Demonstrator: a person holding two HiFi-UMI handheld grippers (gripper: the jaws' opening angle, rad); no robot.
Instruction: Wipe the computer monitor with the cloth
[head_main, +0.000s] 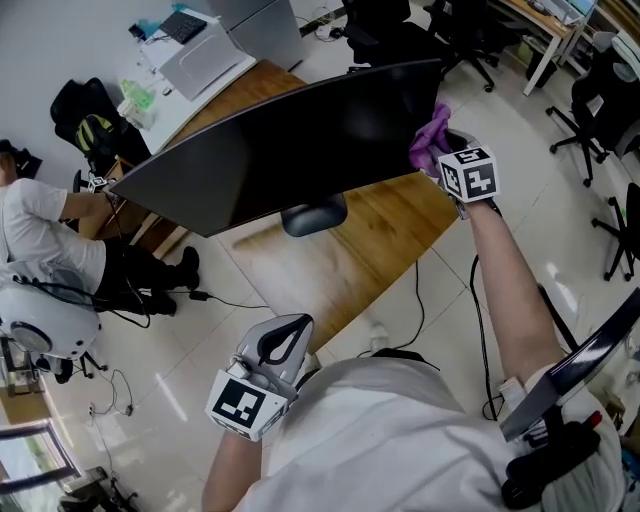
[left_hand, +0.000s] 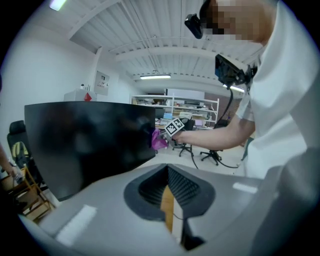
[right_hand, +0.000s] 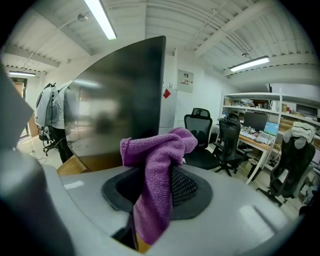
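Note:
A wide, dark, curved monitor (head_main: 290, 150) stands on a wooden desk (head_main: 360, 250). My right gripper (head_main: 447, 160) is shut on a purple cloth (head_main: 432, 140), which is pressed against the screen's right edge. In the right gripper view the cloth (right_hand: 157, 170) hangs bunched from the jaws, with the screen (right_hand: 125, 100) just ahead on the left. My left gripper (head_main: 283, 340) is held low near my body, off the desk, its jaws together and holding nothing. The left gripper view shows its jaws (left_hand: 169, 195) pointing at the screen (left_hand: 85, 140) and the cloth (left_hand: 159, 140) from a distance.
The monitor's foot (head_main: 314, 215) rests mid-desk. A person (head_main: 40, 230) sits at the left beside a black backpack (head_main: 80, 115). A white desk with a laptop (head_main: 200, 55) lies behind. Office chairs (head_main: 600, 110) stand at the right, and cables (head_main: 420, 300) trail over the tiled floor.

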